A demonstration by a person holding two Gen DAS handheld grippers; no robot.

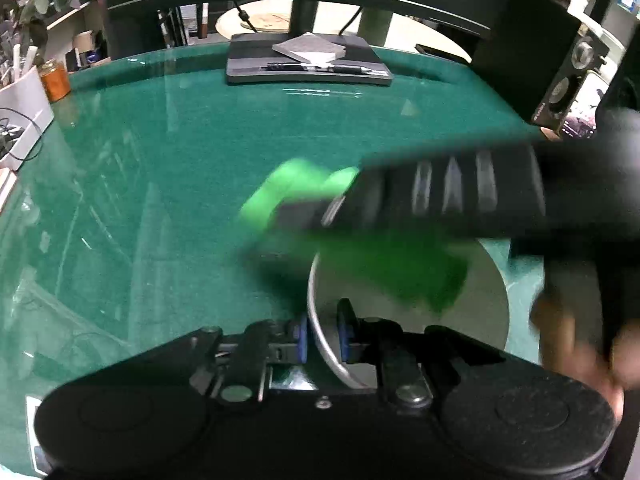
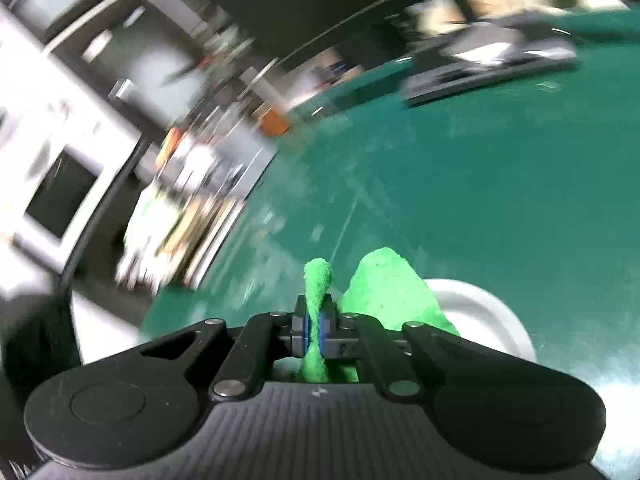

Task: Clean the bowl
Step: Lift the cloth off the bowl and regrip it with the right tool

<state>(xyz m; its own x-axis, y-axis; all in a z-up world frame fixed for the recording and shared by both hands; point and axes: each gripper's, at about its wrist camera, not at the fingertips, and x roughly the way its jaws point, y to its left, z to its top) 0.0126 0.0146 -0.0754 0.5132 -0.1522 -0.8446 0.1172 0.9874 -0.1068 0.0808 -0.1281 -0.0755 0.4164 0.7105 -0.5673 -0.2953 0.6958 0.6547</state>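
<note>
A metal bowl (image 1: 472, 300) sits on the green table near the lower right of the left wrist view. My left gripper (image 1: 325, 338) is shut on its near rim, one blue pad inside and one outside. A bright green cloth (image 1: 404, 268) hangs over the bowl's far side, held by my right gripper (image 1: 320, 212), which reaches in blurred from the right. In the right wrist view my right gripper (image 2: 314, 330) is shut on a fold of the green cloth (image 2: 384, 284), and the bowl (image 2: 480, 312) shows pale to the lower right.
A grey stand (image 1: 308, 62) with a pen and a pad lies at the far side of the green table (image 1: 180, 160). A white box (image 1: 22, 108) and an orange jar (image 1: 56, 80) stand at the left. A speaker (image 1: 568, 80) stands at the right. A person's hand (image 1: 576, 344) is at the right edge.
</note>
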